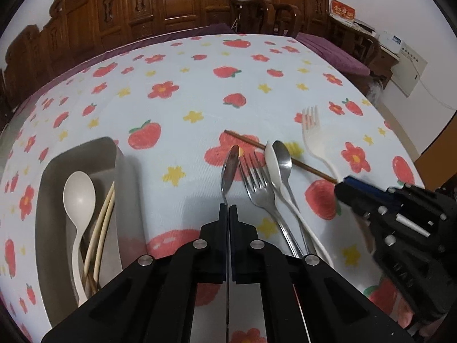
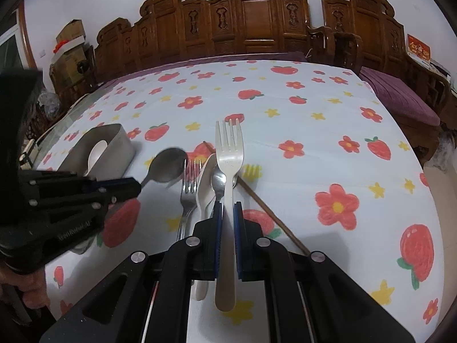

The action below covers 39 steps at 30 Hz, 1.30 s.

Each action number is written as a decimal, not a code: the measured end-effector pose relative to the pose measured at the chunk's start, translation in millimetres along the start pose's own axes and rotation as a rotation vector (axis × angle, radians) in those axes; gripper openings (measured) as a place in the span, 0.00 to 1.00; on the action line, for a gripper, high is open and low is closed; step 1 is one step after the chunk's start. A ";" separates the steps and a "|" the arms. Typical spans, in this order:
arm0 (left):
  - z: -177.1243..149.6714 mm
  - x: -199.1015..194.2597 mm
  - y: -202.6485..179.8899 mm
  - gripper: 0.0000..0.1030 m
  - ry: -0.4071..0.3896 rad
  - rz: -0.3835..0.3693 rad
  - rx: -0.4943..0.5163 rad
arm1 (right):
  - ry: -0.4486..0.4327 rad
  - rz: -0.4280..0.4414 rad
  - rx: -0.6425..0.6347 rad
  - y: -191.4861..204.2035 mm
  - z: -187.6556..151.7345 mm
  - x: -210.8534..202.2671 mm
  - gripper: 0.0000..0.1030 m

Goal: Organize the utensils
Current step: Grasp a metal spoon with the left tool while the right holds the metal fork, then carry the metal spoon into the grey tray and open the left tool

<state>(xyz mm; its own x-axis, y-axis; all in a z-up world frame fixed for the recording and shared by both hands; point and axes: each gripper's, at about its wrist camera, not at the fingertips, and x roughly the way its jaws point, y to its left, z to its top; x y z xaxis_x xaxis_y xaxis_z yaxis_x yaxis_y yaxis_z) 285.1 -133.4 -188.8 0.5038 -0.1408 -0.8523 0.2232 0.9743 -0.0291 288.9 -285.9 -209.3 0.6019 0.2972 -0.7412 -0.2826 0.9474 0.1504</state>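
Left tool [image 1: 228,210] is pressed together on the handle of a metal spoon [image 1: 230,168], bowl edge-on in its own view & seen lifted off the cloth from the right wrist. Right tool [image 2: 227,208] pinches the stem of a white plastic fork [image 2: 229,154], tines pointing toward the far edge of the tabletop [image 1: 200,85], which wears a white cloth w/ red flowers, strawberries & yellow stars. Still lying on the cloth near the middle, btwn the two tools: a metal fork [image 1: 258,183], a white spoon [image 1: 272,165] & a second metal spoon [image 1: 282,157] side by side and touching, all resting across a thin brown chopstick [image 1: 248,143] that runs diagonally under them. Toward the left edge of the tabletop stands a grey metal utensil holder [image 1: 120,171]; inside it a white plastic spoon [image 1: 78,197] & pale chopsticks [image 1: 100,237] lean together. Carved wooden chairs [image 1: 137,11] line the far edge.
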 end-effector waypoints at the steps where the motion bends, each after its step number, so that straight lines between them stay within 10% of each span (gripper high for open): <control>1: 0.7 -1.3 0.9 0.00 -0.003 -0.001 0.000 | 0.001 -0.004 -0.005 0.6 -0.5 0.2 0.09; 39: -24.7 -90.2 80.2 0.01 -0.158 0.001 -0.049 | -0.111 0.119 -0.111 68.4 2.9 -53.6 0.09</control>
<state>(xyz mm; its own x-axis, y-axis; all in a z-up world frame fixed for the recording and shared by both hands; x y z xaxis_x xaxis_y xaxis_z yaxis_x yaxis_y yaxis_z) 237.0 -38.2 -127.2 0.6297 -0.1617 -0.7598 0.1833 0.9814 -0.0570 239.5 -236.7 -157.4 0.6367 0.4231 -0.6446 -0.4332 0.8879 0.1548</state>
